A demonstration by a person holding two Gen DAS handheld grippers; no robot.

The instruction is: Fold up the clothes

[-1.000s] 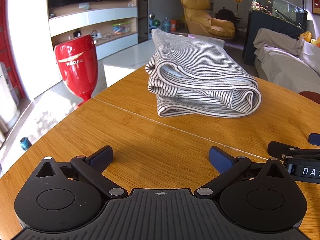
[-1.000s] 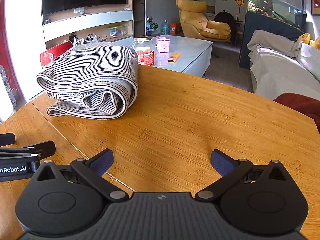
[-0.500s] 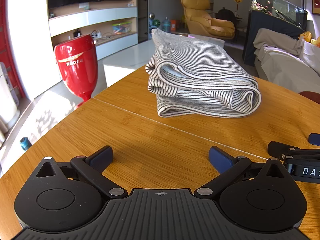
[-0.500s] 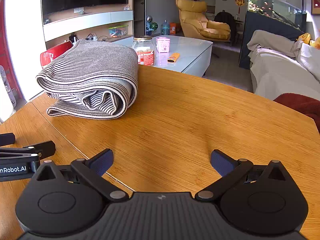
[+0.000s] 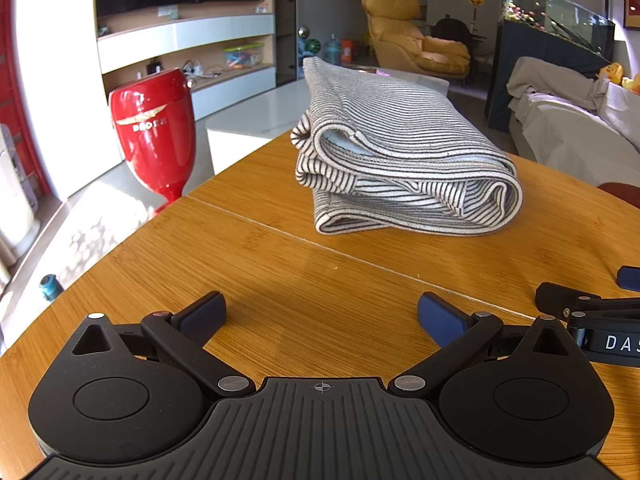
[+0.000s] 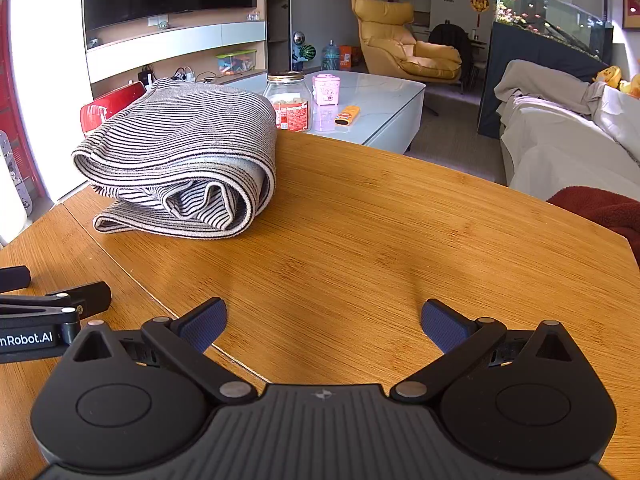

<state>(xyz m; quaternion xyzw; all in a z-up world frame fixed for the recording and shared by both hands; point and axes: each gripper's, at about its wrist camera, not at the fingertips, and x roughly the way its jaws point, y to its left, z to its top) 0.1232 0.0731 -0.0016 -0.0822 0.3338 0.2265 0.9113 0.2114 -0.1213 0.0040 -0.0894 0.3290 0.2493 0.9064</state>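
A grey and black striped garment (image 5: 404,160) lies folded in a thick bundle on the round wooden table (image 5: 280,280). It also shows in the right wrist view (image 6: 180,164), at the far left of the table (image 6: 400,248). My left gripper (image 5: 320,314) is open and empty, low over the table's near edge, well short of the garment. My right gripper (image 6: 324,320) is open and empty, beside the left one and to the right of the garment. Each gripper's side shows in the other's view.
A red goblet-shaped stool (image 5: 154,128) stands on the floor left of the table. A white coffee table (image 6: 372,108) with a jar (image 6: 289,102) and a pink box stands behind. A covered sofa (image 6: 568,148) and a dark red cloth (image 6: 600,208) lie at the right.
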